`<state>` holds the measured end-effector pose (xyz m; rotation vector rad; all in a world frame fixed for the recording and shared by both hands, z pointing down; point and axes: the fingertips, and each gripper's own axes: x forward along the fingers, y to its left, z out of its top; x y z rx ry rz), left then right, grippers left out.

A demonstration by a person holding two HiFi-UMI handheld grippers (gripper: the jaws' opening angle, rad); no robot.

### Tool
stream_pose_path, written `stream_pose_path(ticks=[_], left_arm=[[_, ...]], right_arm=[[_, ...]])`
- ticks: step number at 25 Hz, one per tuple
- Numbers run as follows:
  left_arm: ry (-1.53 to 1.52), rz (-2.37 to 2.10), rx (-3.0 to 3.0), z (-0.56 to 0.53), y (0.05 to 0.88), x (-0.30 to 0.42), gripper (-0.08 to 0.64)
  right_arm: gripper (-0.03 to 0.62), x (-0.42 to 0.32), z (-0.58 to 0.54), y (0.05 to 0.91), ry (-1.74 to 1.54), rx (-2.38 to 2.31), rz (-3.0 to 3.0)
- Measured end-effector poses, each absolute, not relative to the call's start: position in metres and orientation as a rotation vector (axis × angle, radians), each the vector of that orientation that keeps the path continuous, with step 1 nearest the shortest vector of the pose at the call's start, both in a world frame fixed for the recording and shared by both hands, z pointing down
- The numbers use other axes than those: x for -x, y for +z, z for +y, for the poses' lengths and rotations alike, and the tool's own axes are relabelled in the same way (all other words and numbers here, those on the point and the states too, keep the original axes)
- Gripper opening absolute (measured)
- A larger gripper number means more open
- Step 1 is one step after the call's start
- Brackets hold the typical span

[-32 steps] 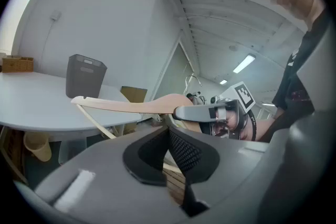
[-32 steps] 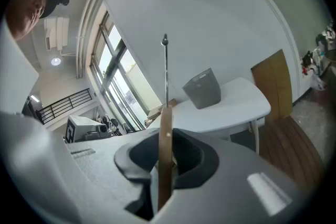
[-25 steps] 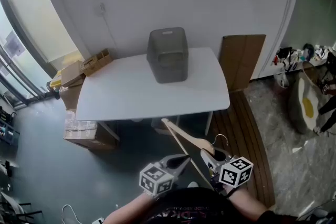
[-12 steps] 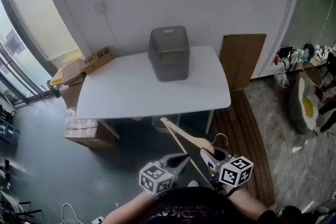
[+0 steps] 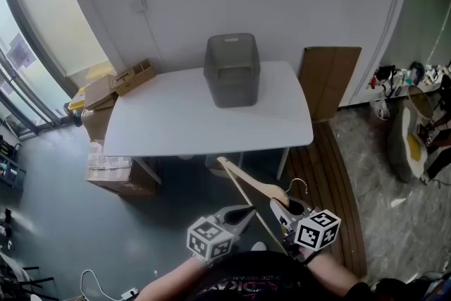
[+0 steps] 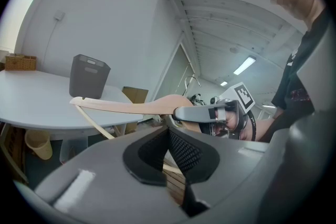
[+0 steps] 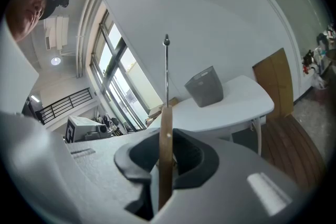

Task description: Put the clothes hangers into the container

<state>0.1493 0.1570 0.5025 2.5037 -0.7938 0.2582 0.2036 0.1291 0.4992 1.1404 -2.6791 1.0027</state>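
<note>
– Pale wood, smooth and curved: the clothes hanger [image 5: 248,184] has a thin crossbar and a bent metal hook [image 7: 166,71]. Where is it?
– In the right gripper [image 5: 280,209], whose jaws are clamped on the wooden shoulder just below the hook. It hangs in the air in front of the table, well apart from the container.
– And the container [image 5: 232,72]?
– Grey plastic, boxy with rounded corners, a handle slot under its rim and an open top. It stands at the back of the white table [image 5: 176,127], whose top is matt and round-cornered.
– The left gripper [image 5: 244,213]?
– Jaws together, nothing between its ribbed black pads. It sits just beside the hanger's crossbar.
– Anything around?
– A brown cardboard sheet [image 5: 330,81] leans on the wall right of the table. Cardboard boxes [image 5: 116,176] sit on the grey floor at its left, and wood planking [image 5: 331,187] runs under its right end. The table's near edge lies between hanger and container.
</note>
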Motion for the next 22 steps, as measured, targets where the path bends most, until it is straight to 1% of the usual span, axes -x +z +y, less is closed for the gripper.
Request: stream_pose_path(ticks=[22], left_arm=[[0.238,-0.794,-2.479,0.135,0.506,-0.107,0.000]], right_arm=[[0.055,-0.171,0.102,0.503,1.028,-1.185,-2.658]])
